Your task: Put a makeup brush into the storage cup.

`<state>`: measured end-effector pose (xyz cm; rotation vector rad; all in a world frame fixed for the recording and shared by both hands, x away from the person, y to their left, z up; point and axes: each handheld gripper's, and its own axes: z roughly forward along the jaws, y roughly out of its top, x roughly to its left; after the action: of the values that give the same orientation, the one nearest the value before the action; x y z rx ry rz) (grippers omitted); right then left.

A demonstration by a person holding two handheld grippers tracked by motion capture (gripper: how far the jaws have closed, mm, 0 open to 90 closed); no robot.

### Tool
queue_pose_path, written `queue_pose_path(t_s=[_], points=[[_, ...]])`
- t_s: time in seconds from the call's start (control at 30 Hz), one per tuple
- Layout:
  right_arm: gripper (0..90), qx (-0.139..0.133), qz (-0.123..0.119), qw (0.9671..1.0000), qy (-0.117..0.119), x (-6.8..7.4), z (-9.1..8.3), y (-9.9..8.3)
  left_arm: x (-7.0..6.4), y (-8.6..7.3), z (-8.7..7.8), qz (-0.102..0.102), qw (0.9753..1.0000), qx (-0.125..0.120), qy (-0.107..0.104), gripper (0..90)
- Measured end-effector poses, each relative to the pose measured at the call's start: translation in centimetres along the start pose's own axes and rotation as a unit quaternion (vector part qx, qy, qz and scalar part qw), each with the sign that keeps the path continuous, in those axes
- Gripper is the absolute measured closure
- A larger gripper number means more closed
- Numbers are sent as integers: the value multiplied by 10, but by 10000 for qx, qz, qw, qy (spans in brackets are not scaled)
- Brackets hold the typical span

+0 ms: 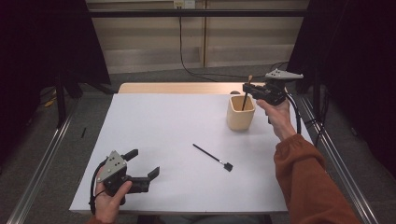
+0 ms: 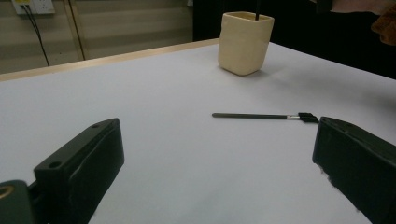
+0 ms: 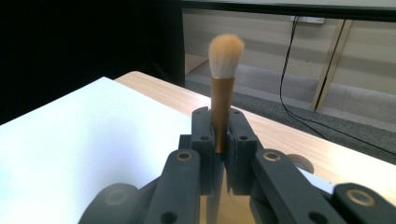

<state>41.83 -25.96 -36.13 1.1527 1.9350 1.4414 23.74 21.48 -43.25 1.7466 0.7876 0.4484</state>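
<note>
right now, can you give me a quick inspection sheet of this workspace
surface: white table top, a bare wooden strip along its far edge.
job's things: cream cup far right, upright; makeup brush held bristles up over the cup; thin black brush lying flat mid-table.
clutter: nothing seen.
grippers: right gripper shut on the makeup brush; left gripper open, over the near left corner.
cables: black cable trailing from the right gripper; wall cable down to the floor.
surroundings: dark curtains, grey floor, metal rails.

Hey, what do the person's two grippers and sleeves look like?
Both are black. The left gripper and right gripper each carry a grey three-cornered plate with small holes and trail a black cable. The claw jaws are blocky. The right sleeve is rust-orange.
</note>
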Motion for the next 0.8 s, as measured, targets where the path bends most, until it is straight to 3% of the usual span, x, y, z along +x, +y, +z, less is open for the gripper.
queue_pose_path(t_s=[0.47,0.8], points=[[837,62,134,9999,52,-2,8,-22,1,0,1,36,10000,18,-28,20],[836,41,157,9999,-15,-2,10,-25,0,0,1,88,10000,-7,-8,20]])
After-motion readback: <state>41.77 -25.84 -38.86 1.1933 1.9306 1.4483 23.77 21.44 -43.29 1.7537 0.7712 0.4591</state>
